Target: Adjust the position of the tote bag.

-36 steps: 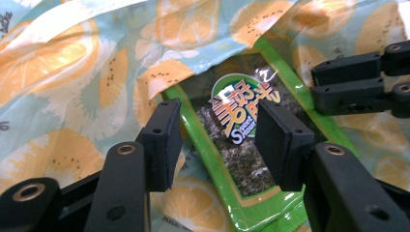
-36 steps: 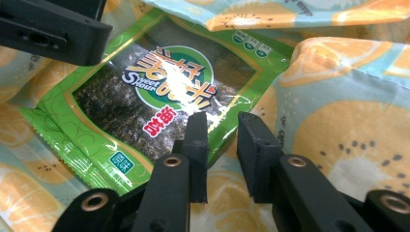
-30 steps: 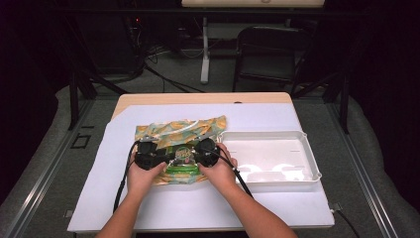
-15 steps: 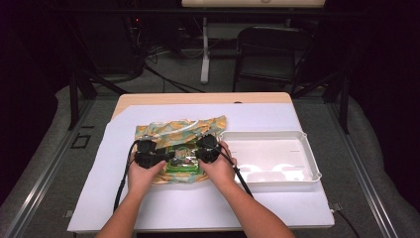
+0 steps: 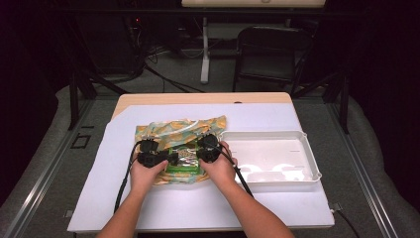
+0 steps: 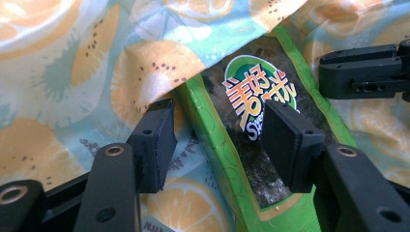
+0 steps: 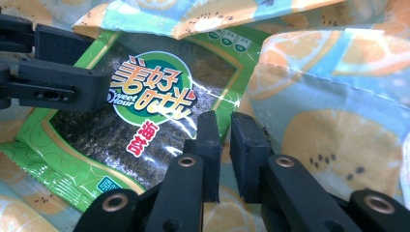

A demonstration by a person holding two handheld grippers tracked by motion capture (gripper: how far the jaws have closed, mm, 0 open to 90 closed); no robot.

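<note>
The green foil seaweed snack packet (image 7: 121,130) lies on the fruit-print cloth bag (image 6: 96,63) at the middle of the table (image 5: 148,208). The left gripper (image 6: 217,140) has just been opening and now straddles the packet's edge without pressing. The right gripper (image 7: 225,145), jaws closing and nearly together, seems to nip the packet's edge. Best to keep that pinch firm and lift the cloth clear before sliding the packet.

Cloth bag (image 5: 163,131): you see pale blue with orange citrus slices.
Snack packet (image 7: 96,140): you see green, with a dark window and orange lettering.
Tray (image 5: 297,176): white.
</note>
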